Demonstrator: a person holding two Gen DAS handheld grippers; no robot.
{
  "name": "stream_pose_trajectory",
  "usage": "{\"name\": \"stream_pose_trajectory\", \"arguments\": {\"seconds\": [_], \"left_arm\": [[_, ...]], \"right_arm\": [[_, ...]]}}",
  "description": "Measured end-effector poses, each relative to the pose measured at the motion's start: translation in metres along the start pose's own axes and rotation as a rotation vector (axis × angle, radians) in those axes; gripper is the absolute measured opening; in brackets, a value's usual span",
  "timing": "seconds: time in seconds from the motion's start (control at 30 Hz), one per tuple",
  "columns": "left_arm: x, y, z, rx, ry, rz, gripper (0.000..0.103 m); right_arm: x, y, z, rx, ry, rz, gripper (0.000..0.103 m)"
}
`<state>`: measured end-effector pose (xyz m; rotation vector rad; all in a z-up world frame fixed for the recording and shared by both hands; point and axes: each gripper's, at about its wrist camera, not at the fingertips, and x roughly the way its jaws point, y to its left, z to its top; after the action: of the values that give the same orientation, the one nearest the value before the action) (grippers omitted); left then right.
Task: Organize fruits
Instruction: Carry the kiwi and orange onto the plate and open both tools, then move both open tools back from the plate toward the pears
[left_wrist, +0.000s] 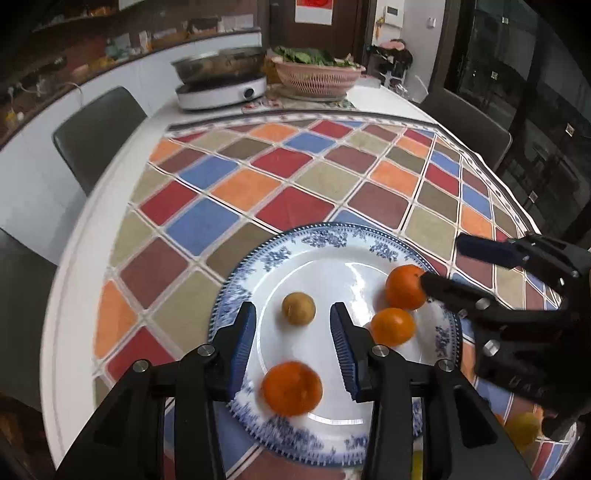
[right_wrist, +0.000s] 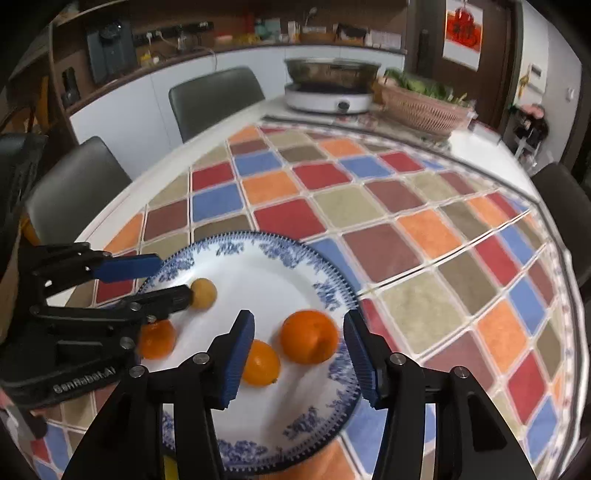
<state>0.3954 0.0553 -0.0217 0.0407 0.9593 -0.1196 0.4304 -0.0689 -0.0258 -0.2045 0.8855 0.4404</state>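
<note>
A blue-and-white plate (left_wrist: 332, 240) lies on the chequered tablecloth and holds three oranges and a small tan fruit (left_wrist: 298, 308). My left gripper (left_wrist: 293, 328) is open over the plate, with one orange (left_wrist: 291, 388) between its jaws low down, not gripped. My right gripper (right_wrist: 299, 343) is open above the plate (right_wrist: 258, 254), with a large orange (right_wrist: 309, 336) between its jaws and a smaller orange (right_wrist: 261, 363) by the left finger. In the right wrist view the left gripper (right_wrist: 170, 278) comes in from the left beside the tan fruit (right_wrist: 203, 293), above another orange (right_wrist: 156, 339).
An induction cooker with a steel pan (left_wrist: 221, 79) and a pink basket of greens (left_wrist: 317, 74) stand at the table's far end. Dark chairs (left_wrist: 96, 133) line the left side. A yellow fruit (left_wrist: 522, 428) lies off the plate at lower right.
</note>
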Motion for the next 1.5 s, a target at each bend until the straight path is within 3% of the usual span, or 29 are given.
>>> {"name": "stream_pose_trajectory", "arguments": {"seconds": [0.1,0.13,0.2,0.37,0.57,0.63,0.83,1.1,1.5], "left_arm": [[-0.029,-0.009,-0.009,0.037,-0.052,0.012,0.053],[-0.038,-0.013,-0.012,0.043,-0.068,0.017,0.057],[-0.053,-0.019,-0.018,0.054,-0.091,-0.001,0.057],[-0.089,-0.032,-0.034,0.045,-0.126,-0.026,0.061],[-0.129,-0.047,-0.059,0.056,-0.185,0.001,0.068],[-0.141,-0.051,-0.068,0.055,-0.196,0.001,0.069],[-0.171,-0.058,-0.095,0.015,-0.241,0.004,0.074],[-0.189,-0.067,-0.130,0.005,-0.243,-0.003,0.080],[-0.173,-0.076,-0.164,0.015,-0.165,-0.010,0.080]], "right_arm": [[-0.026,0.000,-0.004,0.001,-0.047,-0.032,0.053],[-0.037,0.001,-0.008,0.000,-0.064,-0.040,0.058],[-0.055,0.002,-0.014,0.002,-0.100,-0.054,0.064],[-0.096,0.010,-0.034,0.004,-0.137,-0.053,0.065],[-0.137,0.020,-0.058,-0.002,-0.192,-0.102,0.066],[-0.150,0.022,-0.068,0.004,-0.203,-0.102,0.073],[-0.184,0.030,-0.094,0.028,-0.241,-0.137,0.074],[-0.208,0.037,-0.130,0.086,-0.231,-0.168,0.074],[-0.202,0.028,-0.174,0.182,-0.129,-0.204,0.074]]}}
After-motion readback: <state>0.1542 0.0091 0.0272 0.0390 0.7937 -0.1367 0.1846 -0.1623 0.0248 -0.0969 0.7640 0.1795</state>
